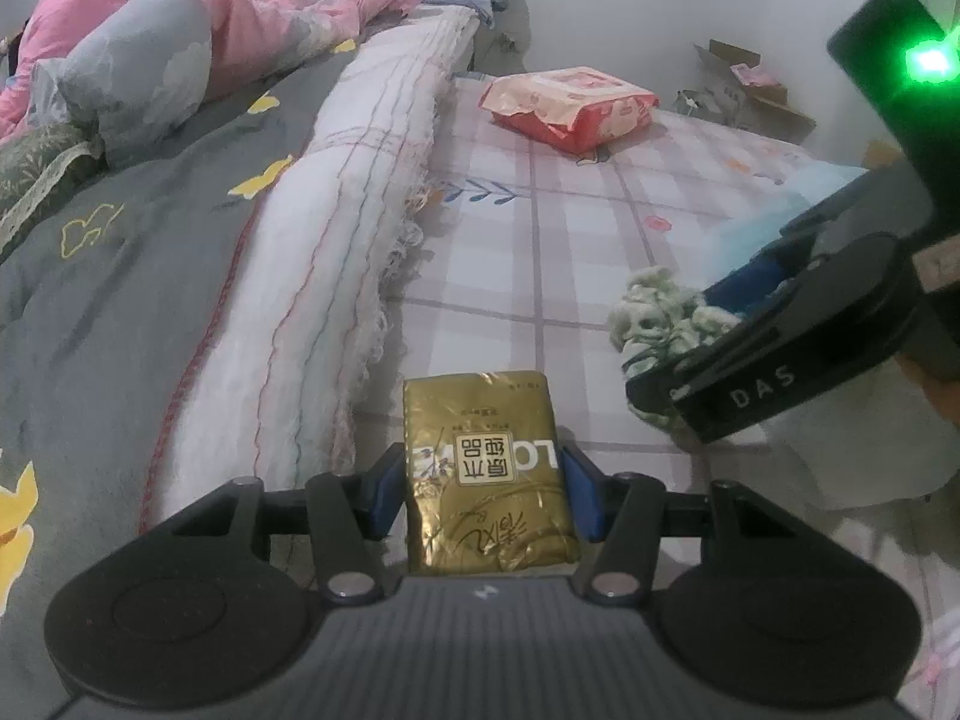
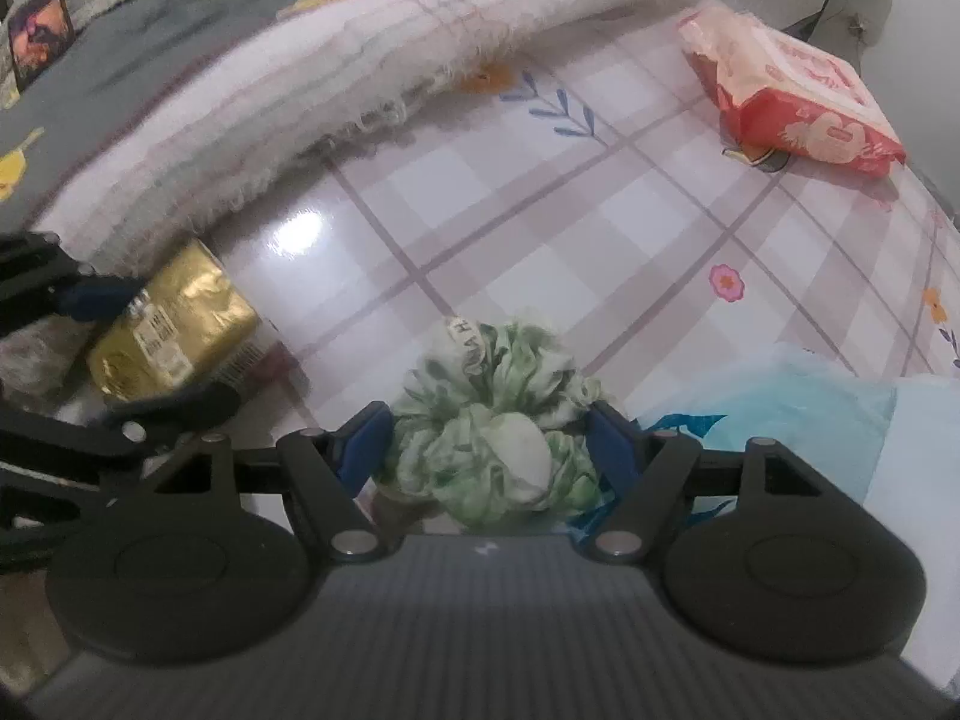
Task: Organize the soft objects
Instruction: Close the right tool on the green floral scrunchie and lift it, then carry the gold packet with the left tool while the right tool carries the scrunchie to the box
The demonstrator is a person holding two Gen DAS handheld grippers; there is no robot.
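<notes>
So the left hand-held gripper (image 1: 486,492) had its blue pads pressed against both sides of a gold tissue pack (image 1: 483,468), squeezing it just above the checked sheet (image 1: 540,228) on the bed. The pack's far end pointed away from the camera, print upside down from that view. In the right wrist view the same pack (image 2: 171,336) sat off to the left, right up against the edge of the rolled white blanket (image 2: 336,84).

The right hand-held gripper (image 2: 489,450) was clamped around a green-and-white scrunchie (image 2: 498,420), the fabric bunched up between the pads and puffing out in front of them. From the left camera the scrunchie (image 1: 654,318) showed at the right, poking out of that gripper, just beside the gold pack but not touching it as far as I could tell.

A light blue plastic bag (image 2: 798,402) lay just right of the scrunchie. Well apart at the far end of the sheet was a red-and-pink wipes pack (image 1: 570,105), lying flat. The white blanket (image 1: 348,228) ran lengthwise along the bed between the checked sheet and a grey quilt (image 1: 132,276), with a pink comforter (image 1: 198,18) heaped at the far end.
</notes>
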